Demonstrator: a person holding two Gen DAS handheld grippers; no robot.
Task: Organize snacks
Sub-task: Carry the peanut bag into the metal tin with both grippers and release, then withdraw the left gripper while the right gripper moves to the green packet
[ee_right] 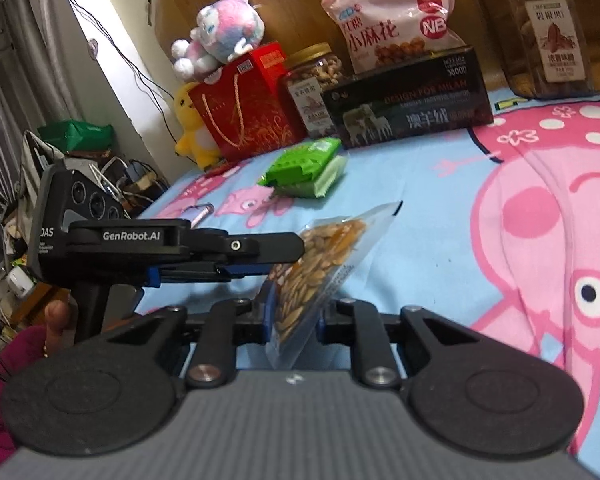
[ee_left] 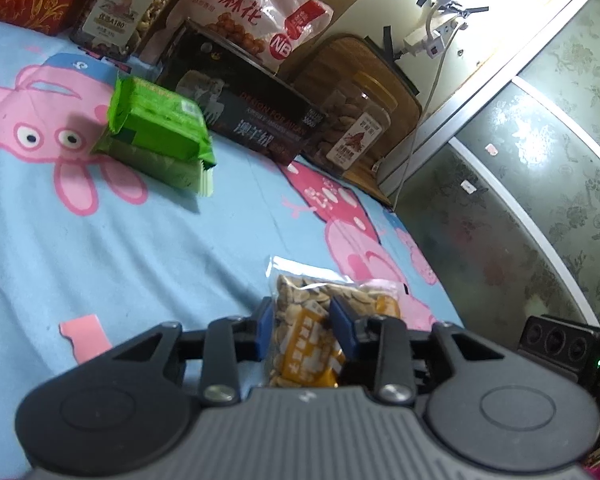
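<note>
Green packets point(ee_left: 156, 136) lie stacked on the blue bedsheet point(ee_left: 100, 248), near the black box point(ee_left: 244, 112), nut jars point(ee_left: 352, 128) and pink bag point(ee_left: 256, 8) along the headboard. Up front, the seed packet point(ee_right: 320, 264) is lifted off the sheet, pinched by both: left gripper point(ee_left: 304, 332) clamped narrow on it, right gripper point(ee_right: 292, 316) pressing it too.
</note>
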